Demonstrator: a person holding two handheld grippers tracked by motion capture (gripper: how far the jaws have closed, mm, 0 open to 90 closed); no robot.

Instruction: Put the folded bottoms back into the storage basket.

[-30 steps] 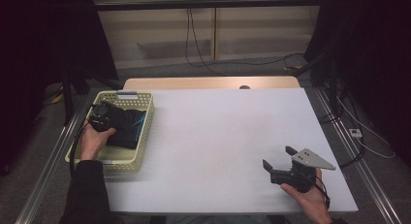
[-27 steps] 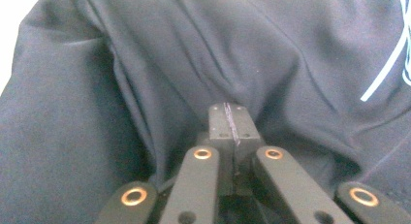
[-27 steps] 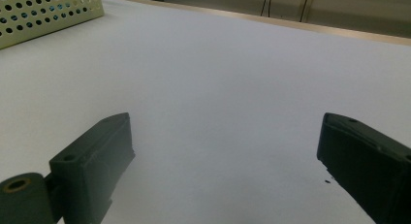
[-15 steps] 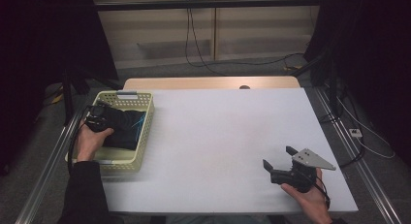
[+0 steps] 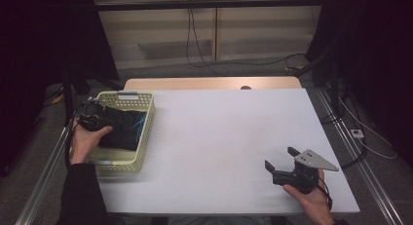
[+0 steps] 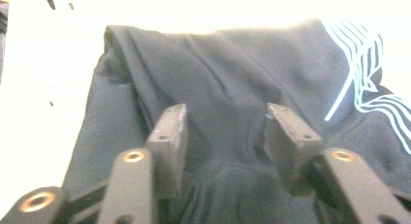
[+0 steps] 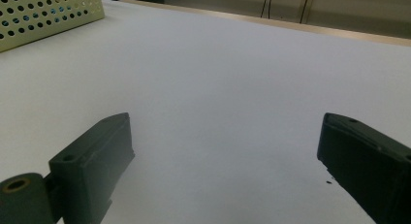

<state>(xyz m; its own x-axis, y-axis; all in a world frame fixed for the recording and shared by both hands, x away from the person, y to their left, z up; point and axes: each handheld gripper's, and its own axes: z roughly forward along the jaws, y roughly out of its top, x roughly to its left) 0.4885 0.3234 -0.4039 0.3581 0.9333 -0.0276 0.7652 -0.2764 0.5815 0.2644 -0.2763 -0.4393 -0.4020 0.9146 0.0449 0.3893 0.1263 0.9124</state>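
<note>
The left gripper (image 6: 225, 136) has just been opening, its jaws now parted over the dark folded garment (image 5: 122, 127) with nothing pinched, so the garment looks released into the yellow basket (image 5: 146, 132), while the right gripper (image 5: 282, 162) rests wide open and empty on the white table (image 5: 224, 132).

your sleeves: dark, long | your grippers: black jaws, brass-ringed screw holes | right gripper (image 5: 285, 170): grey three-cornered plate

left gripper (image 6: 223, 136) jaws just opened off the dark garment (image 6: 232, 73), hand drawn back toward basket (image 5: 146, 132) edge

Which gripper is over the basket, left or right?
The left gripper: it sits over the dark garment in the yellow basket. The right gripper rests far off on the bare white table.
</note>
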